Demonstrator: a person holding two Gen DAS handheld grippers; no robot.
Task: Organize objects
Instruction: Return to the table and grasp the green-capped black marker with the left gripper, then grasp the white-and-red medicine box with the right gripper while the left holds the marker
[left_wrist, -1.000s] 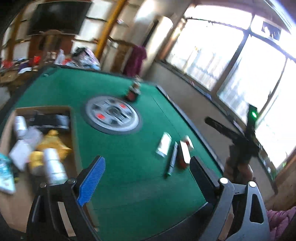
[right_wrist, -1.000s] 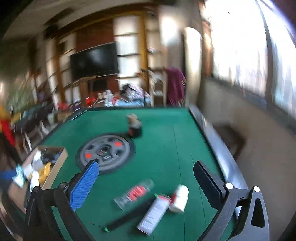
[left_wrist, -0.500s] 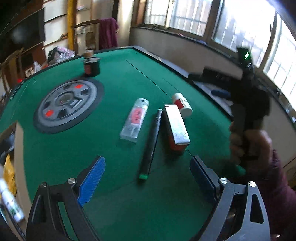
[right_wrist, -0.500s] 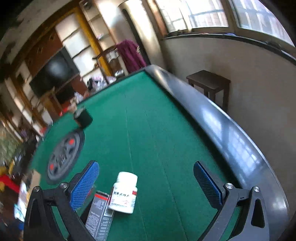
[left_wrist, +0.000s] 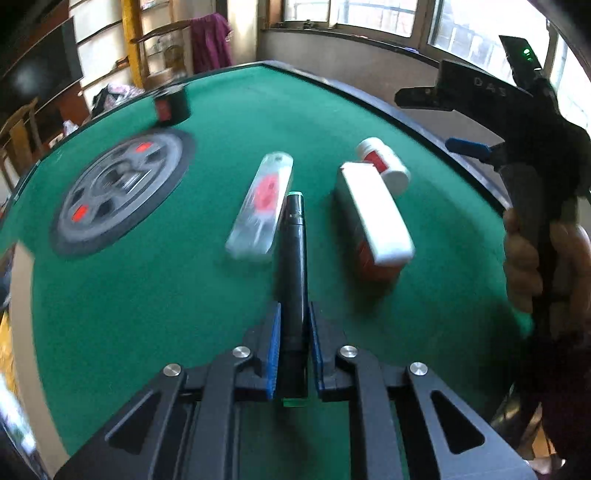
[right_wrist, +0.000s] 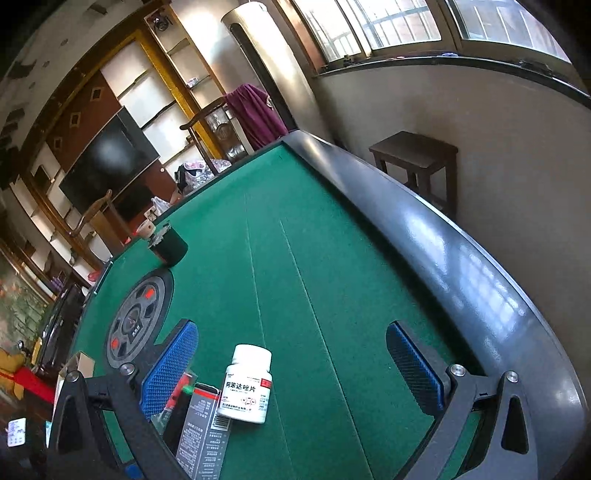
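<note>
Flanking the black pen (left_wrist: 293, 258) clamped in the left tongs (left_wrist: 294, 325): clear packet (left_wrist: 260, 208), white box (left_wrist: 376, 218); right tongs (right_wrist: 291, 363) apart

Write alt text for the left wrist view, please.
The left gripper has just closed on a black pen lying on the green table. Beside it lie a clear packet, a white-and-red box and a white pill bottle.

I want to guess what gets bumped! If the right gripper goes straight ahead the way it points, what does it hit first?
Probably the white pill bottle. It lies on the green table just ahead of the open right gripper, left of centre between its fingers. Depth is hard to judge, so it might pass beside it onto bare felt.
</note>
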